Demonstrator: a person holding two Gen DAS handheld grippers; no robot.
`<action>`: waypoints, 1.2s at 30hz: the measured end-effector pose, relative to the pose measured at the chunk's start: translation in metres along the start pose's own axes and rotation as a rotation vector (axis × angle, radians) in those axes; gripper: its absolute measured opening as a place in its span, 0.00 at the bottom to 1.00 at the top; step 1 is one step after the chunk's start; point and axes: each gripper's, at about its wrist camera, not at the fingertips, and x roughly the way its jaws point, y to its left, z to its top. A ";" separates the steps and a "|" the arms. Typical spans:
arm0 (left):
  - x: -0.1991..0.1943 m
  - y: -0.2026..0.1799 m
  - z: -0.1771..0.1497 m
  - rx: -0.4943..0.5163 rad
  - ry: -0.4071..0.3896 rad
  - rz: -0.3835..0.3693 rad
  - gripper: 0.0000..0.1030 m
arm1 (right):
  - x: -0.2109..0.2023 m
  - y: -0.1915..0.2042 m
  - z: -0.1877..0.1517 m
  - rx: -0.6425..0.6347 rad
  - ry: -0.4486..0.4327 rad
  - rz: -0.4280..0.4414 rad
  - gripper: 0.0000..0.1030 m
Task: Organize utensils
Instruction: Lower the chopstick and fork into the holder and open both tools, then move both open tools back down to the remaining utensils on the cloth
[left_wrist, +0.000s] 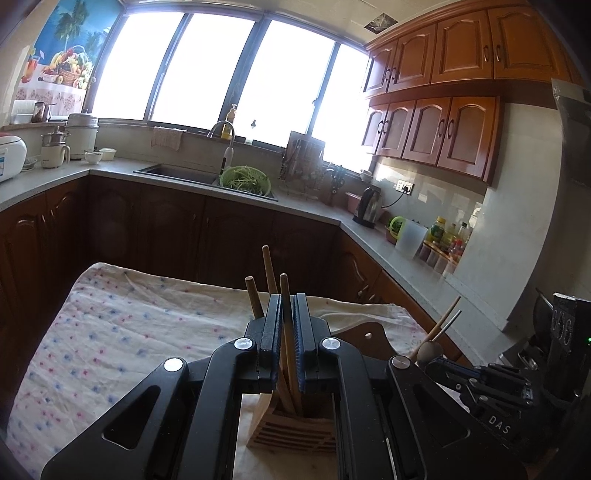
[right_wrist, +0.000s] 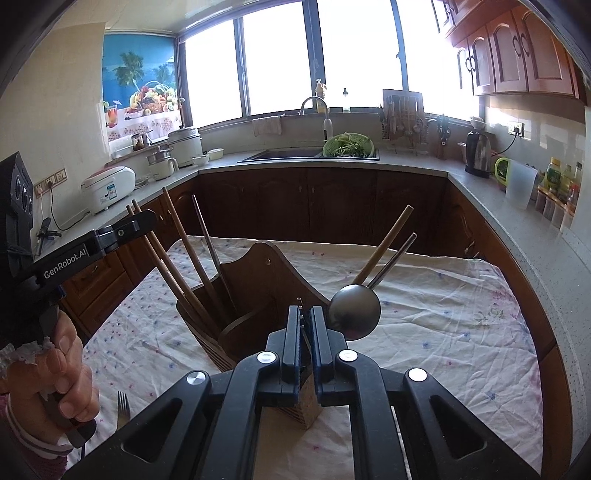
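My left gripper (left_wrist: 287, 299) is shut on a wooden chopstick (left_wrist: 285, 295) that stands in the wooden utensil holder (left_wrist: 295, 428). Two more wooden chopsticks (left_wrist: 254, 295) lean just behind its fingers. From the right wrist the left gripper (right_wrist: 149, 218) is seen side-on, over the holder's (right_wrist: 258, 295) left compartment. My right gripper (right_wrist: 304, 314) hangs over the holder's near compartment. Its jaws stand a narrow gap apart, with thin utensil tips (right_wrist: 301, 308) showing between them. A round dark spoon bowl (right_wrist: 354, 312) sits beside its right finger, with a wooden and a metal chopstick (right_wrist: 388, 243) behind it.
The holder stands on a table under a flowered cloth (right_wrist: 443, 314). A fork (right_wrist: 123, 406) lies on the cloth at the near left, by the person's hand (right_wrist: 66, 365) on the left gripper's handle. Counters, a sink (right_wrist: 280, 155) and a kettle (right_wrist: 478, 153) ring the room.
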 end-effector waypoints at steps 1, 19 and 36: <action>0.000 0.000 0.001 0.002 0.003 0.001 0.11 | -0.001 0.000 0.000 0.003 -0.005 0.004 0.08; -0.065 -0.018 0.017 0.015 -0.086 -0.064 0.68 | -0.067 -0.022 -0.007 0.123 -0.144 -0.022 0.73; -0.129 0.008 -0.061 -0.010 0.050 0.037 0.80 | -0.122 -0.031 -0.096 0.282 -0.104 -0.001 0.82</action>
